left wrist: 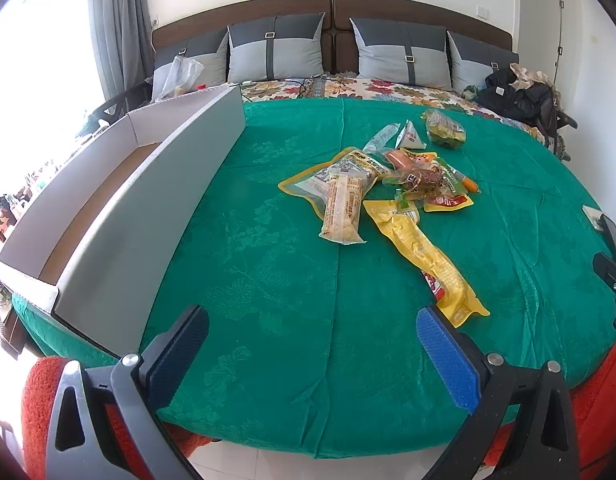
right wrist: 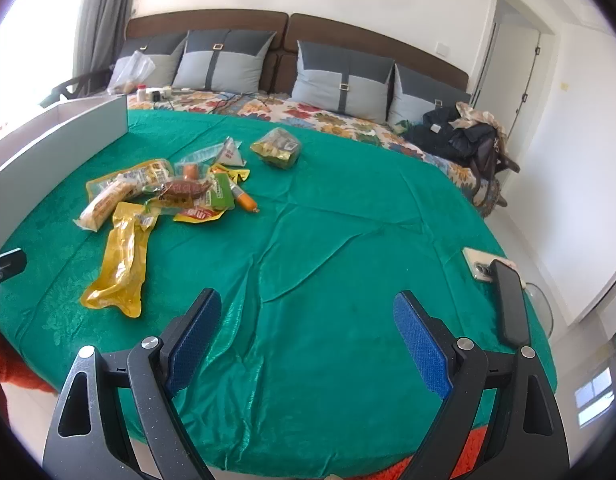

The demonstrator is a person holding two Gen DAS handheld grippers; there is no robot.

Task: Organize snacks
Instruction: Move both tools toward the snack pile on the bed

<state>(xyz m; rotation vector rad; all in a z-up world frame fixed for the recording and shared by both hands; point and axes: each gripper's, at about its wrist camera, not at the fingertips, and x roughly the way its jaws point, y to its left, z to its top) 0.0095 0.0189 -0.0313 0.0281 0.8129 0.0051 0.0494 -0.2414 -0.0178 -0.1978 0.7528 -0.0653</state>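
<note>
Several loose plastic snack packets [left wrist: 391, 184] lie heaped mid-way across the green patterned bedspread [left wrist: 268, 280]. A long yellow pouch [left wrist: 427, 258] trails nearest, just ahead of the left gripper [left wrist: 312, 346]. Best to pinch one packet at its edge, then carry it to the shallow grey cardboard box [left wrist: 148, 200] on the left. Both the left gripper and the right gripper [right wrist: 308, 336] hover with fingers spread, holding nothing, short of the heap.

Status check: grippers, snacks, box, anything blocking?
Left gripper and right gripper open, empty. Snack pile loose on green cloth, none visible in the box. Nothing in the way.
</note>
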